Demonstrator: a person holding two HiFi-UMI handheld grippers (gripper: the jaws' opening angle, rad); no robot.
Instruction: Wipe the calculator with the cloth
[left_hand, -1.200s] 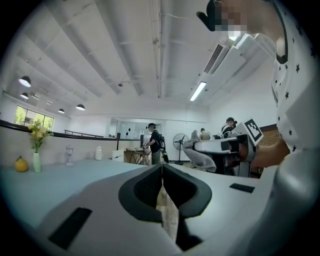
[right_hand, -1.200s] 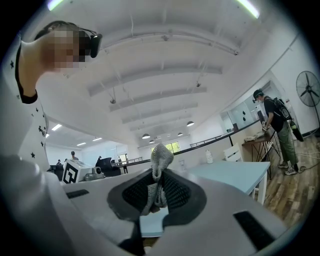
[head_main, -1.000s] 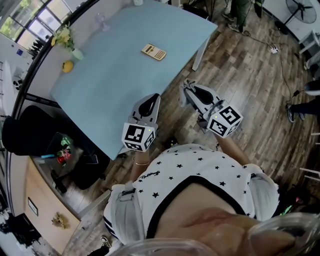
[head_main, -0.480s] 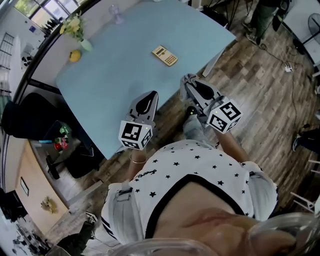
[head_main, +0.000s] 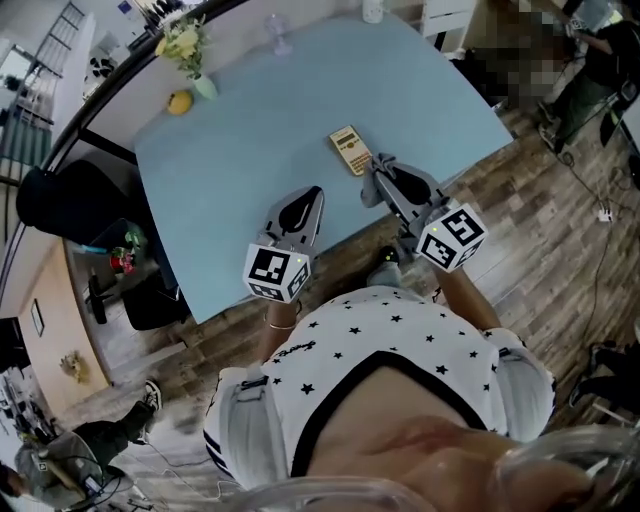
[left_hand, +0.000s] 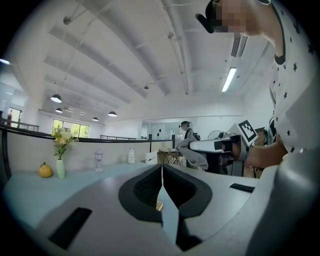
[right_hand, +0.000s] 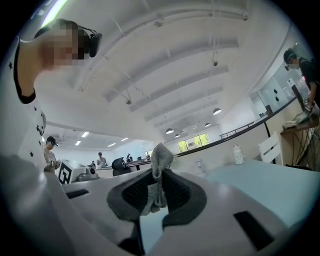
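My right gripper (head_main: 381, 176) is clamped on the cloth (head_main: 376, 164). In the right gripper view its jaws are closed on a grey knitted fold (right_hand: 159, 159) that stands up out of the tips and bunches between the dark pads. My left gripper (head_main: 306, 200) holds nothing. In the left gripper view (left_hand: 161, 172) the two jaws meet along a thin line with no object between them.

Both grippers point away from me over the near edge of the pale blue table (head_main: 250, 130), left and right side by side but apart. From the left gripper view I can see the right gripper (left_hand: 220, 145) off to the side, level, with the cloth (left_hand: 198, 155) drooping from its tip.

The calculator (head_main: 350, 150) lies flat on the table just beyond the right gripper's tip, a tan slab set at a slant. In the head view the cloth shows just beside its near end, and I cannot tell whether the two touch. The left gripper's tip is near the calculator but clear of it.

Along the table's far side stand a vase of yellow flowers (head_main: 195, 62), a yellow fruit (head_main: 180, 101) just beside it, a clear stemmed glass (head_main: 277, 30) and a white bottle (head_main: 372, 10), all well apart from the calculator.
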